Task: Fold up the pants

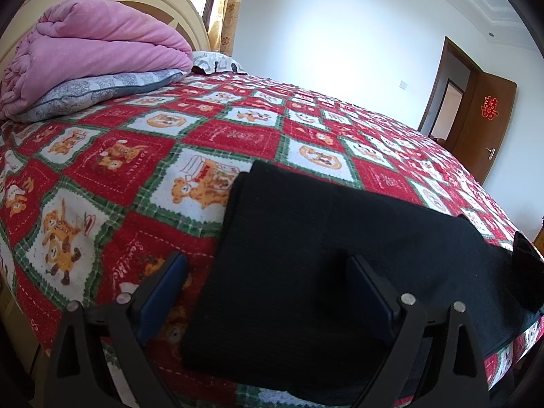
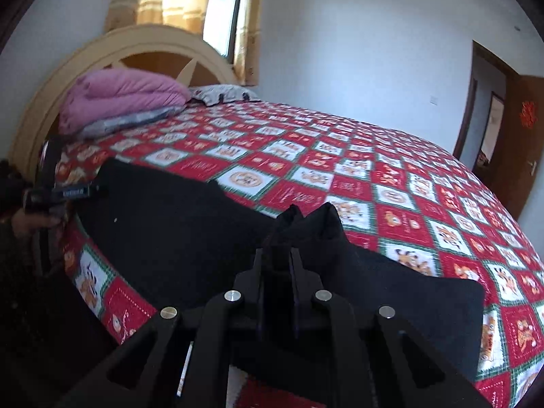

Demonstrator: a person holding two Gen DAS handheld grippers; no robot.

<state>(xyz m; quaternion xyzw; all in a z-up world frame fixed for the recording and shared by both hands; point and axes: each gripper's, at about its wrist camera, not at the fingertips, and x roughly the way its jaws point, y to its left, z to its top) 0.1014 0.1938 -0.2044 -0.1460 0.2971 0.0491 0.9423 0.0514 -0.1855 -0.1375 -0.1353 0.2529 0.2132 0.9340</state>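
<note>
Black pants (image 1: 306,238) lie partly folded on the red patterned bedspread (image 1: 119,170) near the bed's front edge. My left gripper (image 1: 265,272) is open just above their near left end, one finger over the spread, the other over the cloth. In the right wrist view the pants (image 2: 170,224) stretch left across the bed. My right gripper (image 2: 278,258) is shut on a bunched fold of the pants (image 2: 306,224) and holds it lifted a little above the bed. The left gripper (image 2: 57,190) shows at the far left of that view.
A folded pink quilt (image 1: 95,44) lies on a grey pillow (image 1: 91,91) at the headboard (image 2: 136,44). A second pillow (image 2: 221,93) lies beside it. A brown door (image 1: 482,119) stands open at the right wall. The bedspread (image 2: 374,170) extends far behind the pants.
</note>
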